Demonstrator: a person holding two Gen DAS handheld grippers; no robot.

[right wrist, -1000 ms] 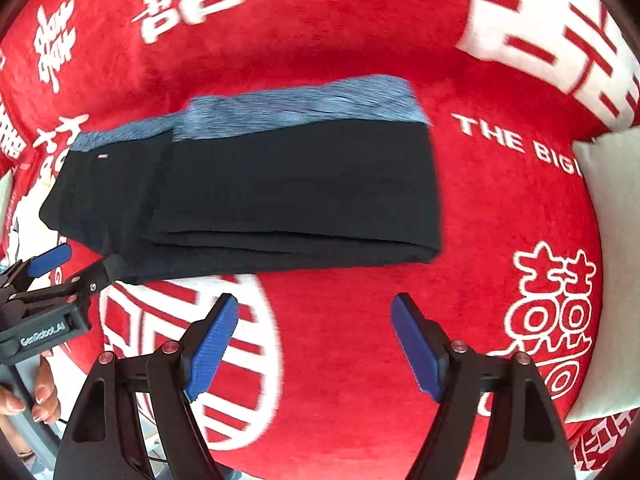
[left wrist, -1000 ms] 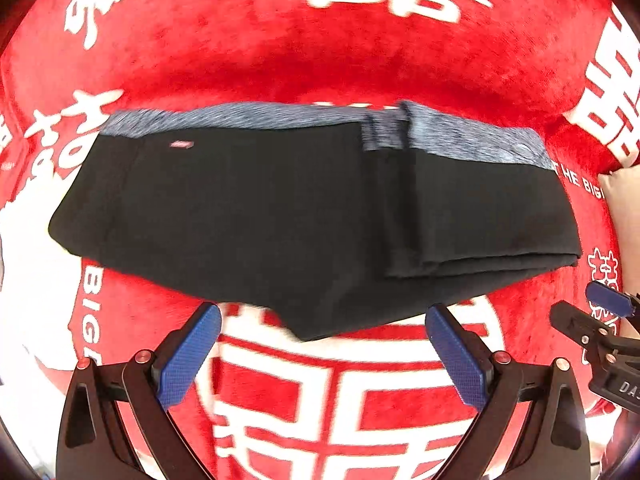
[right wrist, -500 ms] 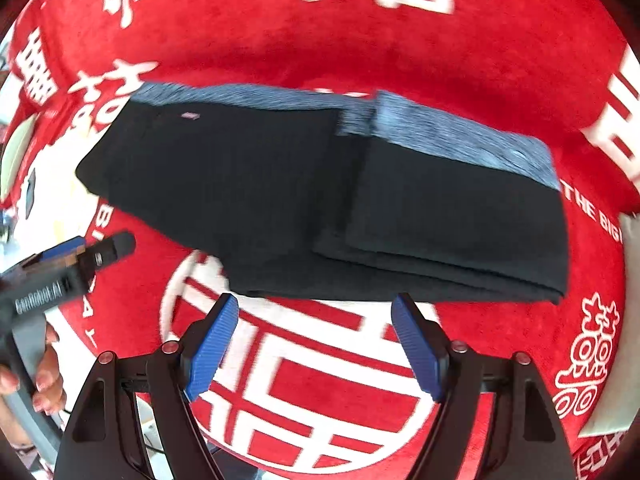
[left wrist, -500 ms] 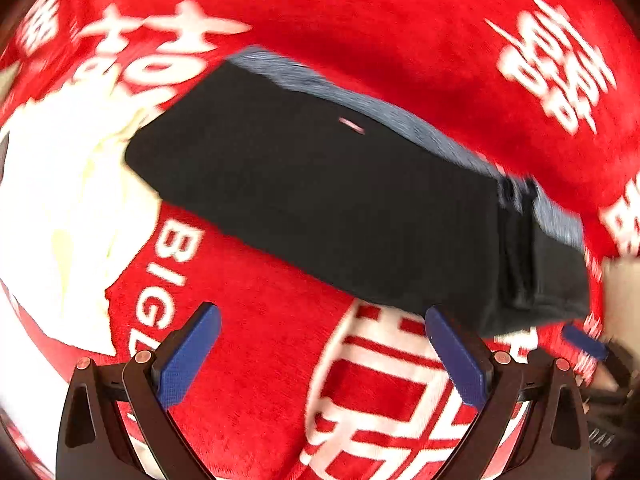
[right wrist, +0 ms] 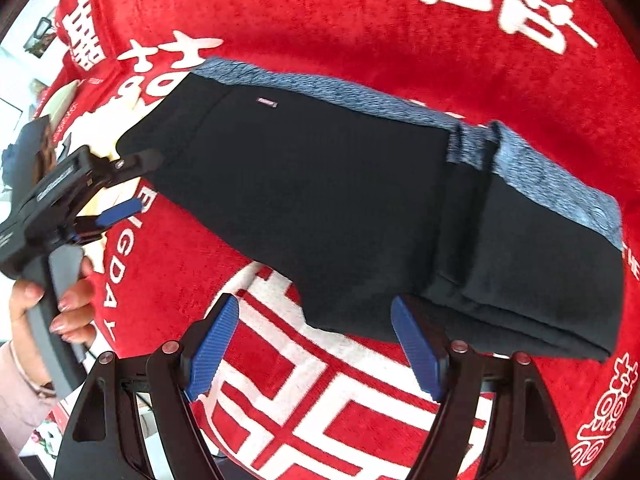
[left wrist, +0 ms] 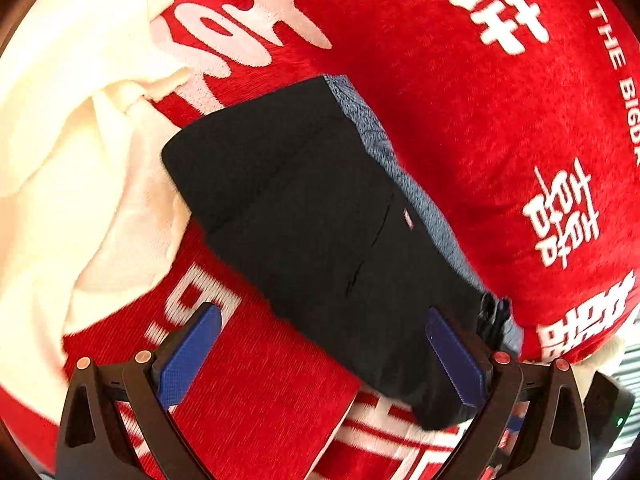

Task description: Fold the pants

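Observation:
Black pants (right wrist: 340,208) with a blue-grey waistband (right wrist: 360,96) lie partly folded on a red blanket, a folded stack at their right end. In the left wrist view the pants (left wrist: 320,220) run diagonally from the middle to the lower right. My left gripper (left wrist: 320,356) is open over the pants' near edge, nothing between its blue pads. From the right wrist view, the left gripper (right wrist: 132,184) hovers at the pants' left end, held by a hand. My right gripper (right wrist: 316,344) stands open just in front of the pants' near edge, touching nothing.
The red blanket (right wrist: 360,8) with white characters covers the whole surface. A cream cloth (left wrist: 60,160) lies crumpled at the left, touching the pants' end. A person's hand (right wrist: 60,312) and pink sleeve sit at the left edge of the right wrist view.
Both grippers have swung leftward along the pants and rolled. The left one now looks at the pants' left end and the cream cloth. Both stayed open and empty.

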